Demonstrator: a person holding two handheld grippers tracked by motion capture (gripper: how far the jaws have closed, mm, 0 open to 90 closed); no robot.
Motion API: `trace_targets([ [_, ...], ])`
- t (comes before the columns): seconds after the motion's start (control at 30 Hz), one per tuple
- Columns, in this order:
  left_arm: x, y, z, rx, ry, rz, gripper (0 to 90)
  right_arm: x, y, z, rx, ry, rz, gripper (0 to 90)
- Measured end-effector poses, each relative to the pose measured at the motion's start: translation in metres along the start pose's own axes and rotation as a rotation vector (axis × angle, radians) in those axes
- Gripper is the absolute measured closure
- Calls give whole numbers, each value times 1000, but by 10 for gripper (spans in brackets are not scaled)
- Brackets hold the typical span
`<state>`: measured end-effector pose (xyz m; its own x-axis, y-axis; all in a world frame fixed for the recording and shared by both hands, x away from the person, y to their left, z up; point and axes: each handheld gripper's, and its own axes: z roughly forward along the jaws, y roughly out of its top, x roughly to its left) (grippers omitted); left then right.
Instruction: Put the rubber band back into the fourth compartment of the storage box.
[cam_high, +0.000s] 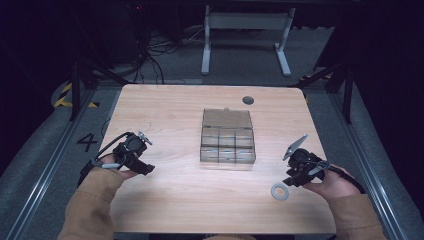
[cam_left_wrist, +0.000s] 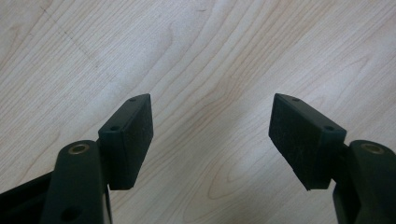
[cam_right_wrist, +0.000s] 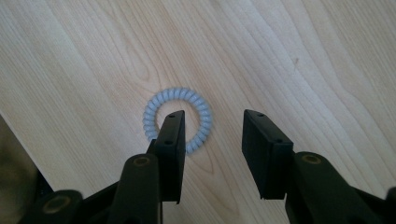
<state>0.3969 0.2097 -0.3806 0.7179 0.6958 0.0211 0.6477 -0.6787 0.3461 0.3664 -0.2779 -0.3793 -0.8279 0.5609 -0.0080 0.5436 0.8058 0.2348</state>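
Observation:
A pale spiral hair tie (cam_high: 280, 191) lies flat on the wooden table (cam_high: 170, 200) near its front right. My right gripper (cam_high: 293, 180) sits just beside it, held by a hand in a tan sleeve. In the right gripper view the gripper (cam_right_wrist: 214, 114) is open. One jaw stands over the hole of the hair tie (cam_right_wrist: 177, 93), and the ring's near arc shows in the gap with no pad pressing on it. My left gripper (cam_high: 142, 167) rests at the table's left. In its own view the left gripper (cam_left_wrist: 212, 135) is wide open over bare wood.
A clear compartment box (cam_high: 227, 140) with its lid laid back stands in the middle of the table. A dark round grommet (cam_high: 248, 100) sits near the far edge. The table's front edge runs close beyond the hair tie.

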Motion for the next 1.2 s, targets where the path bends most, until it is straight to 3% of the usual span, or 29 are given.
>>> trace_targets([
  [0.33,1,0,0,3,0,-2,310,0,6,23,56,0,-28,622],
  [1.2,-1,0,3,13,-3,-3,309,3,10,47,150,4,-73,691],
])
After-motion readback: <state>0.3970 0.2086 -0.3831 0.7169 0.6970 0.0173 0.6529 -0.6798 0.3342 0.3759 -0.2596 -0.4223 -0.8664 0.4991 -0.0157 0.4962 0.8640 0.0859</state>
